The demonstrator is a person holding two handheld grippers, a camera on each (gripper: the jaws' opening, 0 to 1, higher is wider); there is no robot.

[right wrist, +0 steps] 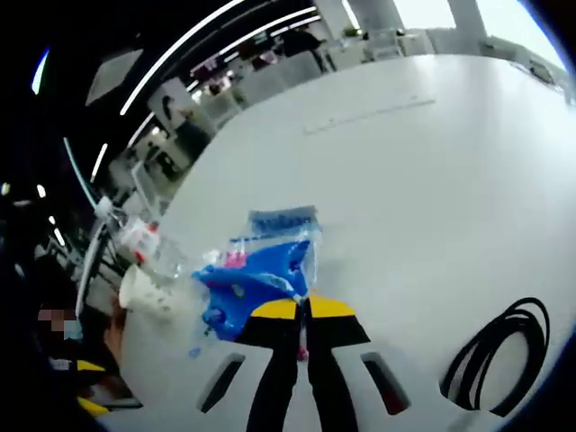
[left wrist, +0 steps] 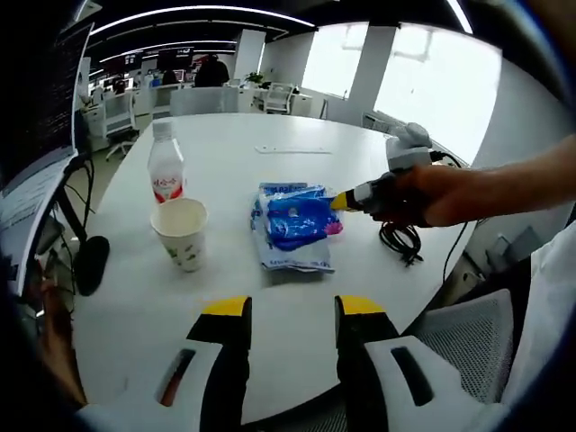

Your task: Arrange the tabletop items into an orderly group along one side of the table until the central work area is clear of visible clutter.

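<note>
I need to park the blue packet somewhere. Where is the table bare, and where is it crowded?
Bare: the far half of the table beyond the bottle, and the near strip between the cup and the left gripper. Crowded: bottle, cup and packet mid-table, and the black cable at the right edge.

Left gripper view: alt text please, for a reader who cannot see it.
The right gripper, in a person's hand, grips a blue plastic packet on a white round table. A paper cup and bottle stand left; the left gripper hovers open.
</note>
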